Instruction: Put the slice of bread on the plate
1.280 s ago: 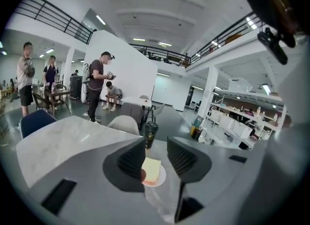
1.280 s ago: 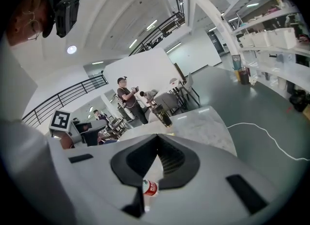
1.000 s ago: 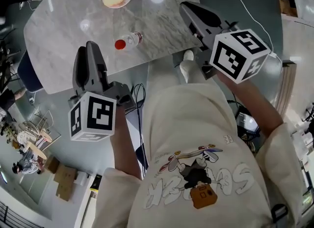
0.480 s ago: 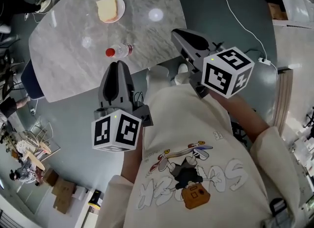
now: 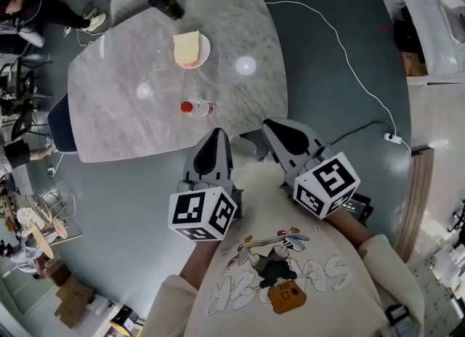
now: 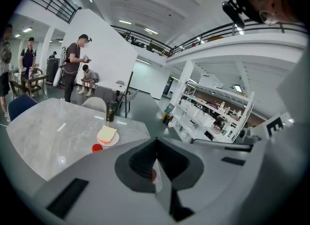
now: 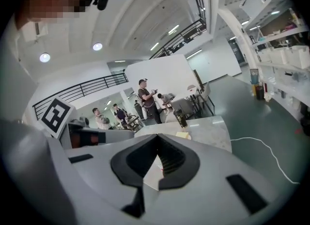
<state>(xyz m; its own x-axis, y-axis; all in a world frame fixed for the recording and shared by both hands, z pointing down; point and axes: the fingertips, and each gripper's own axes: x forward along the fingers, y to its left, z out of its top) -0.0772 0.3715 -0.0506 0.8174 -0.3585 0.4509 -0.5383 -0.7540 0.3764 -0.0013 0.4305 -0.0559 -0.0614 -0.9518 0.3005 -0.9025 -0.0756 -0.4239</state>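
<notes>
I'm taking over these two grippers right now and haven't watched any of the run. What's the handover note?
Left gripper: shut, empty, held by the table's near edge.
Right gripper: shut, empty, beside the left one.
Things: the slice of bread lies on the plate, toward the far side of the marble table. A red-capped bottle lies on its side nearer you.
Done: the bread is on the plate.
Left: nothing for this job, as far as the views show.
</notes>
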